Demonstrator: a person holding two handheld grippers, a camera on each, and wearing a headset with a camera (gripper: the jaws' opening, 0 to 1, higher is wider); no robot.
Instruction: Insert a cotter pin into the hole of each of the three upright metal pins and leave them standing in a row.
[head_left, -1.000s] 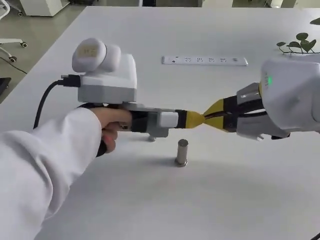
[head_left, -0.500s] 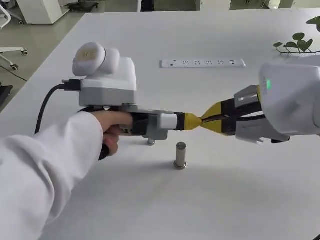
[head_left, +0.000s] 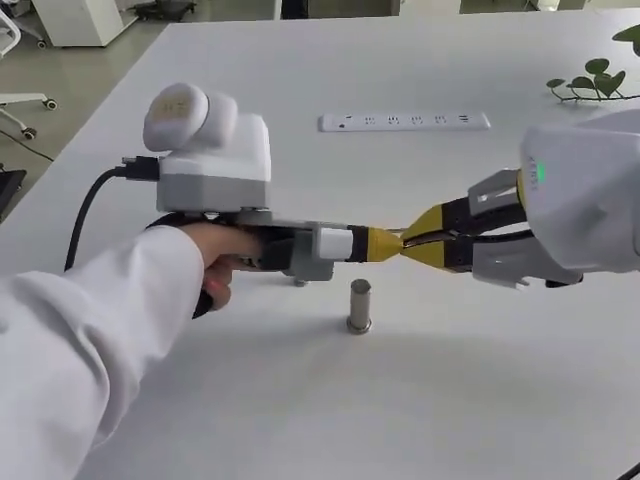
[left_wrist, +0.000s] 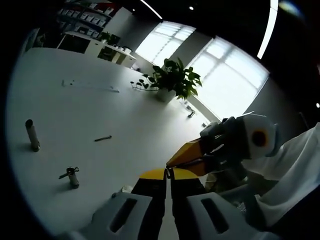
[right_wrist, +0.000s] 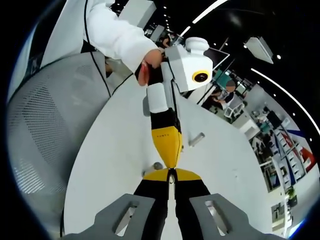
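Observation:
In the head view my left gripper (head_left: 392, 243) reaches in from the left and my right gripper (head_left: 408, 241) from the right. Both are shut, and their yellow tips touch above the table. Whether anything thin is pinched between them is too small to tell. An upright metal pin (head_left: 359, 305) stands just in front of the tips, and another pin's base (head_left: 300, 282) shows under the left gripper. In the left gripper view a bare pin (left_wrist: 32, 135) stands at the far left. A pin with a cotter pin through it (left_wrist: 72, 176) stands nearer, and a loose cotter pin (left_wrist: 103, 138) lies on the table.
A white power strip (head_left: 405, 122) lies at the back of the white table (head_left: 300, 400). A potted plant (head_left: 590, 80) sits at the back right. A black cable (head_left: 90, 215) trails from the left gripper off the table's left edge.
The two grippers stay tip to tip in the same place; only the head camera has shifted a little.

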